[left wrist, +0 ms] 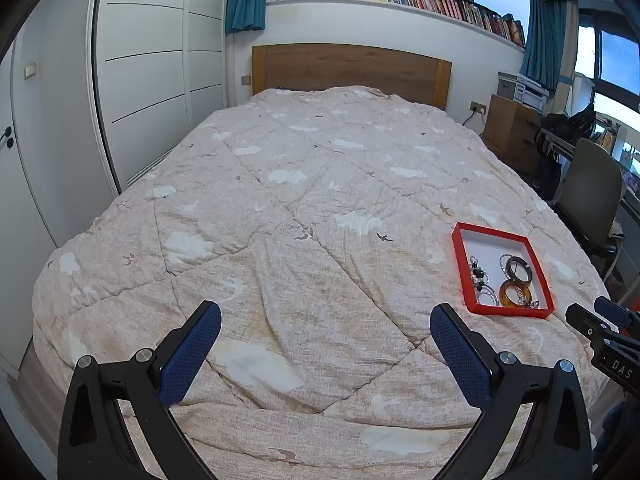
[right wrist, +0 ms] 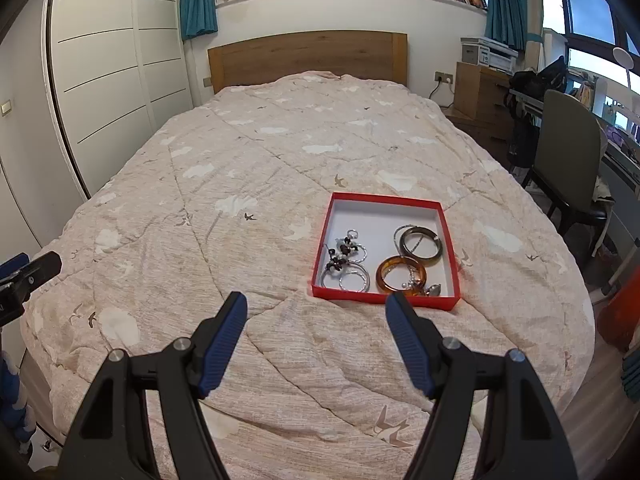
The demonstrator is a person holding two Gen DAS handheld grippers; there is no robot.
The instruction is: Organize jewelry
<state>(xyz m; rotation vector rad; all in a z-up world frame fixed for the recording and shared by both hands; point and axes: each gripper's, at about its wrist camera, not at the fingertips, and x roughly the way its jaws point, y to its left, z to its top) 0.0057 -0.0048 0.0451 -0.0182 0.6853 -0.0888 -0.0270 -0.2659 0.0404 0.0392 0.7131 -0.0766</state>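
We hold our left gripper (left wrist: 326,334) low over the near end of the bed (left wrist: 280,200), with its two blue fingers (left wrist: 192,354) spread wide and nothing between them. Our right gripper (right wrist: 316,320) is also above the near end, open wide and holding nothing, and it points at the red box (right wrist: 448,236) just past it.

The red box sits on the blanket toward the near right corner of the bed. All the jewelry we can see is inside it. On its left side lies a bunch of silver hoops with dark beads (right wrist: 346,262), all mixed together. At the near right sits an orange bangle (right wrist: 400,274) with small shiny bits on it, and behind that a dark bangle (right wrist: 420,242) lies on a thin silver ring. The far part of the box is bare.

We think this fits two times: the pieces are still waiting to be sorted, or they are all put away in the box. We cannot tell which.

Further on, the blanket has no jewelry on it up to the wooden headboard (left wrist: 352,68)
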